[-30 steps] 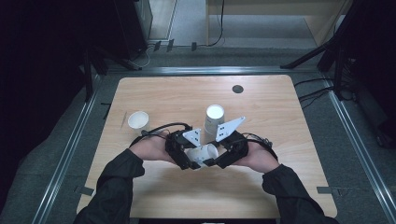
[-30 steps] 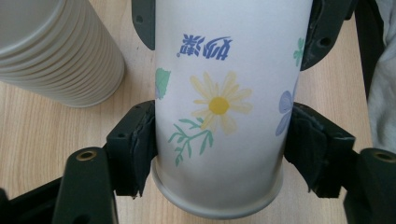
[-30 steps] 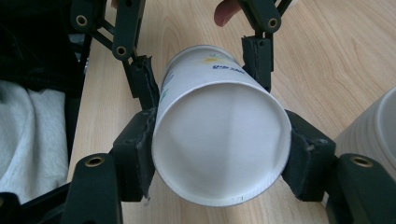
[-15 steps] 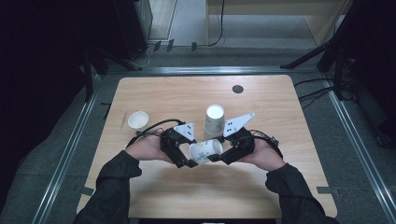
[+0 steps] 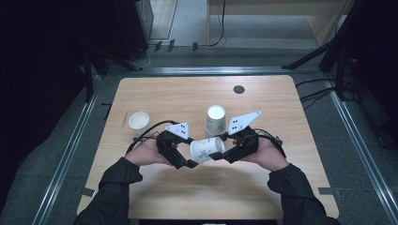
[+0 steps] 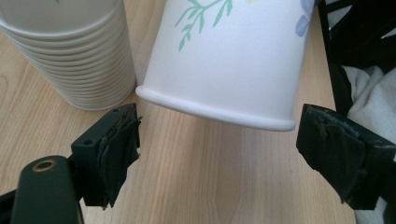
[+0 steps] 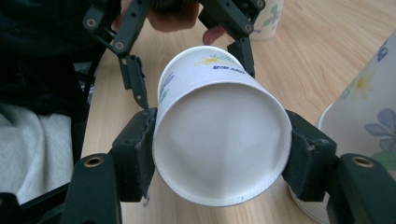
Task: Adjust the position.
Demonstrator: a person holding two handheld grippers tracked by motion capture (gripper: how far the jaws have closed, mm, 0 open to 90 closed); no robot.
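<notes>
A flowered white paper cup (image 5: 206, 149) lies on its side just above the table between my two grippers. My right gripper (image 5: 220, 152) is shut on its base end; in the right gripper view both pads press the cup (image 7: 219, 149) from either side. My left gripper (image 5: 187, 161) is open, and its jaws have just been opening. In the left gripper view the cup's rolled rim (image 6: 219, 109) hangs just ahead of the spread pads (image 6: 116, 144), touching neither. An upside-down stack of cups (image 5: 216, 121) stands just behind.
A single white cup (image 5: 139, 120) stands upright at the left of the wooden table (image 5: 291, 187). A dark round cap (image 5: 239, 89) lies near the far edge. The stack (image 6: 70, 51) sits close to my left jaw.
My left gripper's jaws have spread apart and let go of the cup's rim. The right gripper keeps its hold on the cup. Both hands stayed nearly in place.
</notes>
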